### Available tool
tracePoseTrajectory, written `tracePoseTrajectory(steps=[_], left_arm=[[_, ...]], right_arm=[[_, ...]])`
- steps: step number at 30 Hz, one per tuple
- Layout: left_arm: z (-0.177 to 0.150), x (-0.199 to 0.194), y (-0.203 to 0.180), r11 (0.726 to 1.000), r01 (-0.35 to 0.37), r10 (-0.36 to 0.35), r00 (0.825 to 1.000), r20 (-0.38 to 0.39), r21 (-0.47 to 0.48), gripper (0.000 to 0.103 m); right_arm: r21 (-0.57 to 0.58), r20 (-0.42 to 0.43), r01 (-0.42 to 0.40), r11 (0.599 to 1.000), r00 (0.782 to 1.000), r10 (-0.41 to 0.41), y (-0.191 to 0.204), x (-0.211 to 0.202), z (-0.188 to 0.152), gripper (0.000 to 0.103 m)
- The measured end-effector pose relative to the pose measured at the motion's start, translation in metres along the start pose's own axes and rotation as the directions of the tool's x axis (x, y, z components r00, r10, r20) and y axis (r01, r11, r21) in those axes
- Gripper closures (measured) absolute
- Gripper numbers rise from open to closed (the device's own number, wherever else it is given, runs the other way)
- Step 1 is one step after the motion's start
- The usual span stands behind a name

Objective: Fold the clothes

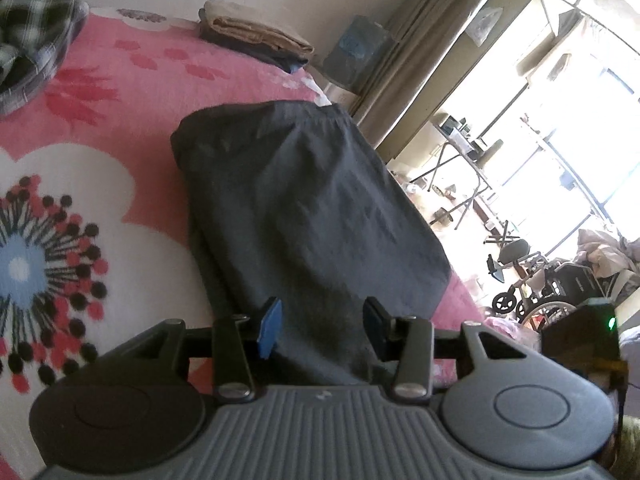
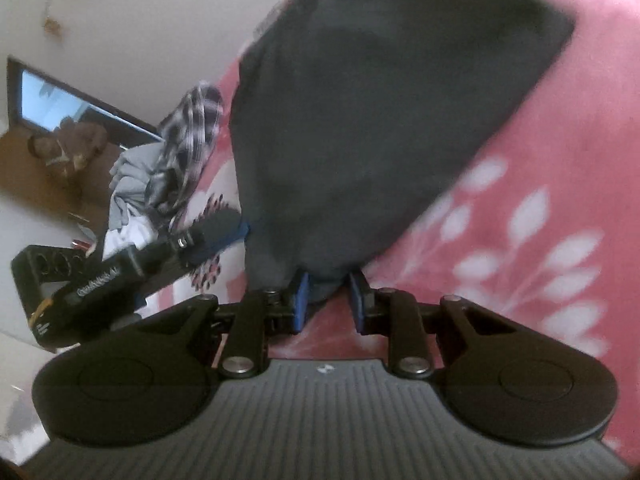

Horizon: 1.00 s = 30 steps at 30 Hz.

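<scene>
From the left wrist view, a dark grey garment (image 1: 304,216) lies folded on a bed with a pink flowered bedsheet (image 1: 132,92), close to the bed's right edge, and its near end reaches down between the jaws. The left gripper (image 1: 320,326) stands over this near end with its jaws partly open; the blue pads (image 1: 270,326) have clear space around them and do not press the cloth. At the far edge of the bed, against the wall, sits a stack of folded clothes (image 1: 256,38). A checked garment (image 1: 32,40) lies crumpled at the far left corner. Beyond the right edge of the bed the room is bright, with a wheelchair (image 1: 536,292) on the floor.

From the right wrist view, the same dark grey garment (image 2: 380,120) spreads away from the camera on the pink sheet (image 2: 540,220). The right gripper (image 2: 328,300) has its jaws narrowly apart, and a corner of the garment hangs into the gap. I cannot tell if the pads pinch it. On the left, the other gripper (image 2: 208,236) is at the garment's edge, and a checked cloth (image 2: 192,136) lies further behind.
</scene>
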<state>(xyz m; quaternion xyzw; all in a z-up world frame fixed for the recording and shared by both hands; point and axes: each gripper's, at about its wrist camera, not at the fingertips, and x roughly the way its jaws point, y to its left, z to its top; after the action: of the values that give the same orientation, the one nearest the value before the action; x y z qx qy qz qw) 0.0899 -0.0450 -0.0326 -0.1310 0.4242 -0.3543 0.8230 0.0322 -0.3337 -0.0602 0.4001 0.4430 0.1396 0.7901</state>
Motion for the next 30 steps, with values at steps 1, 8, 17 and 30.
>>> tracePoseTrajectory(steps=[1, 8, 17, 30], left_arm=[[0.0, 0.0, 0.0, 1.0, -0.001, 0.001, 1.0, 0.001, 0.002, 0.058], [0.002, -0.011, -0.003, 1.0, -0.009, 0.008, 1.0, 0.024, 0.027, 0.058], [0.006, -0.013, -0.016, 0.997, 0.031, -0.033, 0.999, 0.035, 0.068, 0.058], [0.003, 0.009, -0.024, 0.981, -0.101, 0.097, 0.995, 0.027, 0.164, 0.05]], right_arm=[[0.012, -0.031, -0.032, 0.999, 0.999, 0.032, 0.004, 0.005, -0.007, 0.081], [0.005, -0.073, -0.106, 0.994, 0.992, 0.106, 0.024, 0.002, -0.025, 0.082], [0.093, 0.212, 0.031, 0.995, 0.976, -0.05, 0.007, -0.042, 0.013, 0.083], [-0.514, 0.292, 0.318, 0.797, 0.938, -0.186, 0.1, 0.025, 0.125, 0.082]])
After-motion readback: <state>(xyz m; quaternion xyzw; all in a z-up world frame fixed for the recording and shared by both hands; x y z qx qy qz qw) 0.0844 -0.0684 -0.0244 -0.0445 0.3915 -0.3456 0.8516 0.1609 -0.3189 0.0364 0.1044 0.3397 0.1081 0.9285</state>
